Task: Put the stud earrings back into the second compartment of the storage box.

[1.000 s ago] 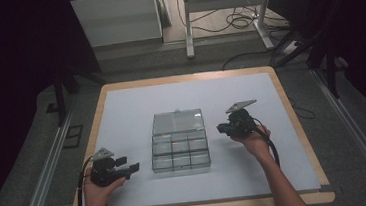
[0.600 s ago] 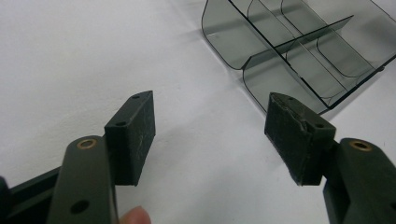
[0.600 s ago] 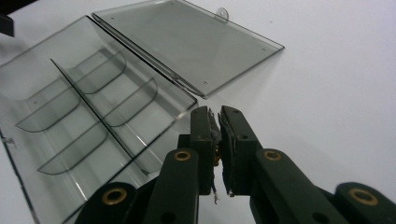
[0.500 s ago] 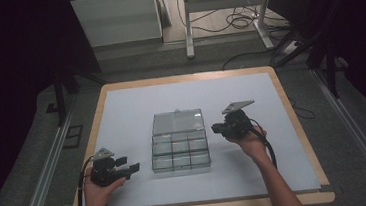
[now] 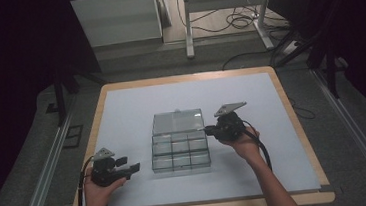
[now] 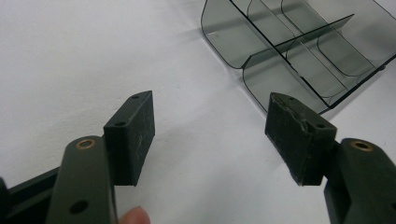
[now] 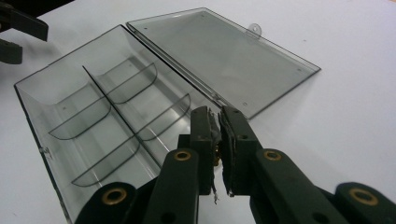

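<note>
Right now a clear plastic box (image 5: 180, 152) sits in the middle of the counter (image 5: 121, 113), on its white top. The box is open. Its lid (image 5: 177, 121) lies flat behind it, on the far side from the person, joined to the box along one long edge. Thin clear walls split the inside of the box into small spaces, and these spaces look empty.

The right gripper (image 5: 208, 129) is just beside the box, at its right edge, near where the lid meets the box. Its jaws are closed together and nothing is between them. In the right gripper view the closed jaws (image 7: 215, 122) point at the near edge of the box, close to the hinge line. You cannot tell from the pictures whether they touch the plastic. The person's right hand (image 5: 245, 145) holds this gripper from behind.

The left gripper (image 5: 132, 167) rests low at the front left of the counter, a little way from the box. Its jaws are wide open and hold nothing. In the left gripper view a corner of the box (image 6: 299, 51) shows beyond the open jaws.
</note>
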`<state>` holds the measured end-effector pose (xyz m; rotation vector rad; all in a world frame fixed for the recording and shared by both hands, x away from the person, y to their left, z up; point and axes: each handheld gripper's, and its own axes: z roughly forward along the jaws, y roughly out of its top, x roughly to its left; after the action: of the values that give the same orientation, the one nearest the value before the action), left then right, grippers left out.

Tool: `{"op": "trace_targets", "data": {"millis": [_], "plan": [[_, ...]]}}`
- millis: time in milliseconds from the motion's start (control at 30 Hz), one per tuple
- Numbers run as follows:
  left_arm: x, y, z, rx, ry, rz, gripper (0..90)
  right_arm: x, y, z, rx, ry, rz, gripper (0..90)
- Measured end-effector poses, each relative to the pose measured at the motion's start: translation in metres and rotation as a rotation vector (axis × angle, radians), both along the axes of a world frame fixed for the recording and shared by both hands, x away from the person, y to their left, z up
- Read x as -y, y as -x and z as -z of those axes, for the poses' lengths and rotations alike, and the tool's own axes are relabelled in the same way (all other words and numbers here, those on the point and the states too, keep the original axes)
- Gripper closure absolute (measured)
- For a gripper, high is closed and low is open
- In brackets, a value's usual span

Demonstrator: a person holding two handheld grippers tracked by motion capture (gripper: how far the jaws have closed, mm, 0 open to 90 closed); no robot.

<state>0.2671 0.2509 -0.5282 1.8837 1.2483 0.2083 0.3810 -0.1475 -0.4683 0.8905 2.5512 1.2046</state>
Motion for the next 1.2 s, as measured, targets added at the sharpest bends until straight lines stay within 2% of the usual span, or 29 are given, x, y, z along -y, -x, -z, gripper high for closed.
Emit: {"op": "trace_targets", "data": {"millis": [433, 700, 1200], "plan": [[0.000, 0.000, 0.000, 0.000, 0.001, 0.001, 33.7, -0.022, -0.001, -0.001, 0.000, -0.004, -0.041, 82.4], [-0.001, 0.000, 0.000, 0.001, 0.003, 0.001, 33.6, -0.035, -0.002, 0.003, -0.010, -0.003, -0.058, 82.4], [0.000, 0.000, 0.000, -0.002, -0.001, 0.006, 33.5, -0.045, -0.003, 0.009, -0.021, -0.006, -0.070, 82.4]]}}
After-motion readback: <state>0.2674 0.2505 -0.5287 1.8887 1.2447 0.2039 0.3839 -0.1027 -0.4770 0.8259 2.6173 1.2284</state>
